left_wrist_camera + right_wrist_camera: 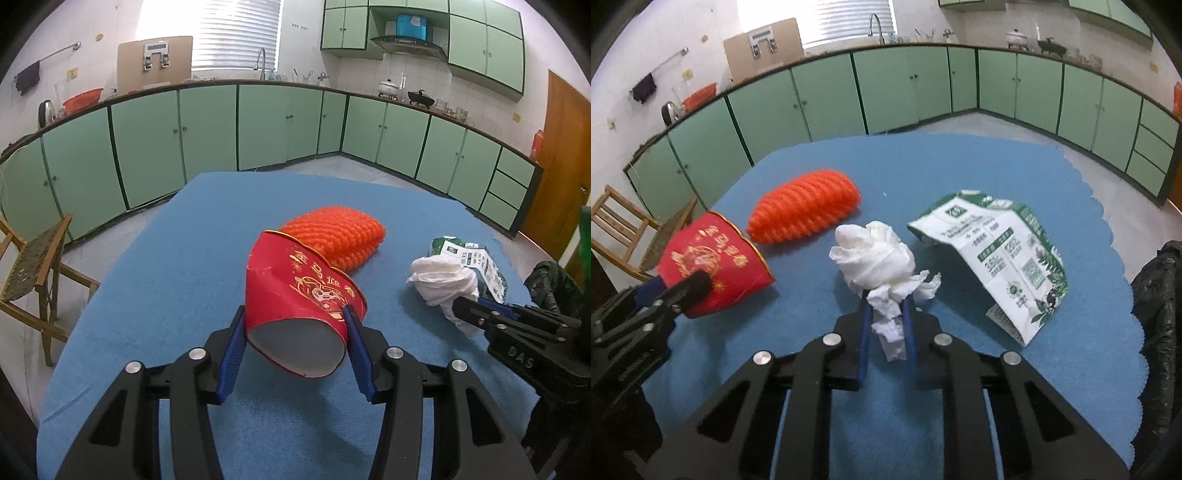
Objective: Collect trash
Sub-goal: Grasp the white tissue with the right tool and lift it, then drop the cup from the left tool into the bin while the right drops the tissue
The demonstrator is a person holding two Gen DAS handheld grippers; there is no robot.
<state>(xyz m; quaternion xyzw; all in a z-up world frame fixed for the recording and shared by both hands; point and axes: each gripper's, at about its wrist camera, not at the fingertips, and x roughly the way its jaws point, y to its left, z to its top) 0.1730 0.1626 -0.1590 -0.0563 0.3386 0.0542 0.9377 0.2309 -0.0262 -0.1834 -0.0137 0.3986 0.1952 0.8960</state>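
My left gripper (295, 314) is shut on a squashed red paper cup (295, 295) with gold print, held just above the blue tablecloth; the cup also shows in the right wrist view (713, 266). My right gripper (886, 299) is shut on a crumpled white tissue wad (875, 258), which also shows in the left wrist view (443, 277). A green and white empty package (997, 254) lies crumpled on the cloth to the right of the tissue. An orange ribbed foam net (803, 208) lies behind the cup.
The blue tablecloth (923, 173) covers the table. A black trash bag (1160, 295) sits at the table's right edge. A wooden chair (33, 266) stands to the left of the table. Green kitchen cabinets (207, 125) run along the walls.
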